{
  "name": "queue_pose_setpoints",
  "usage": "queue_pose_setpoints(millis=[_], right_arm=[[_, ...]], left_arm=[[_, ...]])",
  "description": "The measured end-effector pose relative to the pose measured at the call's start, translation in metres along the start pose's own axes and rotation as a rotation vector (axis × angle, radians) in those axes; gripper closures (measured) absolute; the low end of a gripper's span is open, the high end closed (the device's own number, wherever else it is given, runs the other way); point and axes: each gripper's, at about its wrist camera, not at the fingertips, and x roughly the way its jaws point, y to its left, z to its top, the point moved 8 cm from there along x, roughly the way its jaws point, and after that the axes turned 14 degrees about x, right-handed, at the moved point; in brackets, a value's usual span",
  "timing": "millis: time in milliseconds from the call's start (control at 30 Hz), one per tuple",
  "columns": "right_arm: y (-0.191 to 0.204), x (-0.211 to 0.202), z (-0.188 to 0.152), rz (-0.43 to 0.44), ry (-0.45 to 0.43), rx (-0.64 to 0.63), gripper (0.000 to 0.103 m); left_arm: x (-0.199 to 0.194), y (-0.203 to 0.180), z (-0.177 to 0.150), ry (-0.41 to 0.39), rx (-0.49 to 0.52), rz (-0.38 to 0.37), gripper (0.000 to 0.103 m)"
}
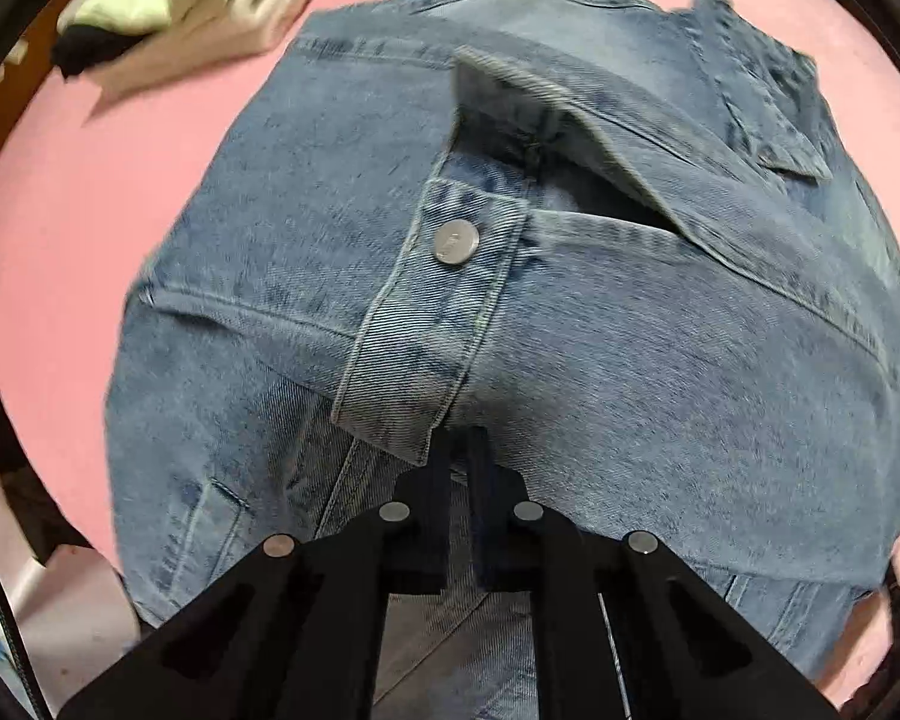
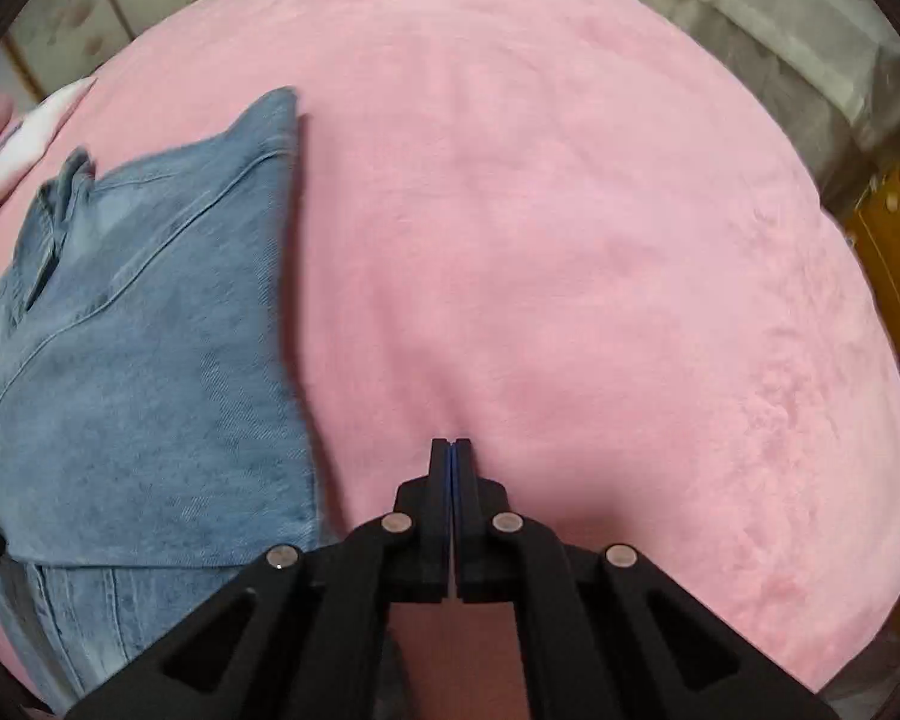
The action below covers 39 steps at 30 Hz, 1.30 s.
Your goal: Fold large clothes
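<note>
I had the denim jacket [image 1: 570,312] spread over the pink blanket [image 1: 78,204], and I used the jacket as my reference for everything else. In the left wrist view the left gripper [image 1: 457,438] sat over the near part of the jacket, its fingers almost together with only a narrow slot between them. The end of the cuff [image 1: 426,324] lay right at the fingertips [image 1: 480,441]; I took the fingers to be pinching that sleeve end, though the contact itself was hidden under the cuff edge. The cuff ran up and away from the gripper across the jacket body, its metal button [image 1: 456,242] facing the camera. Beyond the cuff a fold of denim stood open with a dark gap under it, and the collar [image 1: 768,114] lay at the far right part of the jacket. Past the jacket's far left corner sat a stack of folded clothes [image 1: 198,12], pale green, white and black, apart from the denim.

In the right wrist view the right gripper [image 2: 450,447] was off the jacket's right edge, over bare blanket, its fingers pressed fully together and holding nothing. The jacket [image 2: 138,348] filled the left part of that view, its straight edge lying just beside the gripper's left finger linkage. The picture was blurred along that edge.
</note>
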Motion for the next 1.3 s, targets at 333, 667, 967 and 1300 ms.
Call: queue_pose_setpoints(millis=[333, 667, 967, 1300], right_arm=[[0.170, -0.025, -0.032, 0.497, 0.113, -0.252, 0.103], [0.266, 0.037, -0.044, 0.551, 0.256, -0.332, 0.103], [0.147, 0.053, 0.063, 0.314, 0.038, -0.119, 0.103], [0.136, 0.033, 0.062, 0.077, -0.091, -0.211, 0.103]], left_arm=[[-0.061, -0.098, 0.035, -0.190, 0.187, -0.259, 0.090], [-0.007, -0.105, 0.112, -0.107, 0.097, -0.157, 0.090], [0.015, -0.008, 0.108, -0.124, -0.059, -0.082, 0.102], [0.002, -0.026, 0.106, -0.150, 0.055, -0.008, 0.099]])
